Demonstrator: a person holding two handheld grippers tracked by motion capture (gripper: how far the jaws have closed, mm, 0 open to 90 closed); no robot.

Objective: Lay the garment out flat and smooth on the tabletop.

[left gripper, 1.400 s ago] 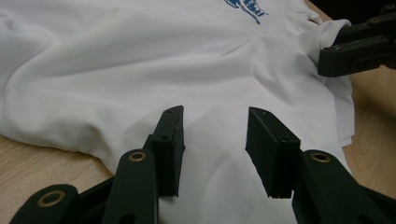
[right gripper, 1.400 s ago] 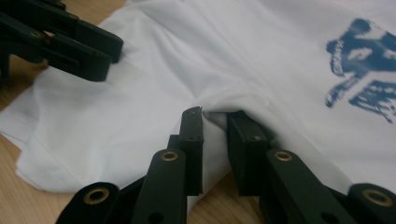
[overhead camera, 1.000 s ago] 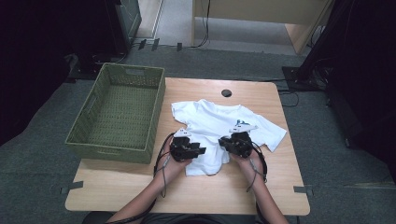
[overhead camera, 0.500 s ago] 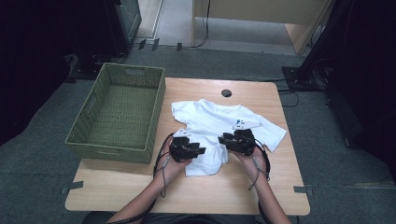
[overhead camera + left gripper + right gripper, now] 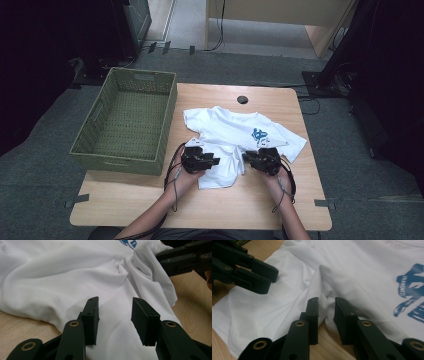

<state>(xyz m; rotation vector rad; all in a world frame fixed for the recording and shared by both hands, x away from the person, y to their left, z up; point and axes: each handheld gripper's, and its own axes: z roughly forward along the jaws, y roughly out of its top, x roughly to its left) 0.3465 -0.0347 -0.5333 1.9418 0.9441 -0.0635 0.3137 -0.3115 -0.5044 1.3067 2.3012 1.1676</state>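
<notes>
At the near edge of the table (image 5: 150, 210) the person's two forearms come in, each hand holding a gripper over the near hem of a white T-shirt (image 5: 227, 135). The left gripper (image 5: 216, 161) sits at about seven o'clock of the shirt. In the left gripper view its jaws stand apart over the cloth (image 5: 75, 277), with a flat stretch of shirt lying between the pads and neither pad pressing it: released. The right gripper (image 5: 246, 157) is at about five o'clock of the shirt, just beside the left one. In the right gripper view (image 5: 326, 305) its jaws stand close together with a raised fold of white cloth between them; they have just been closing a little, and the fold sits between the pads, though I cannot tell whether they pinch it.

The shirt lies spread at the middle of the table, rumpled near the grippers, its blue print (image 5: 260, 135) toward two o'clock from them. A green woven basket (image 5: 125, 120) stands at ten o'clock, touching the table's left edge. Farther off, at twelve o'clock, a small black disc (image 5: 242, 99) lies in the tabletop.
</notes>
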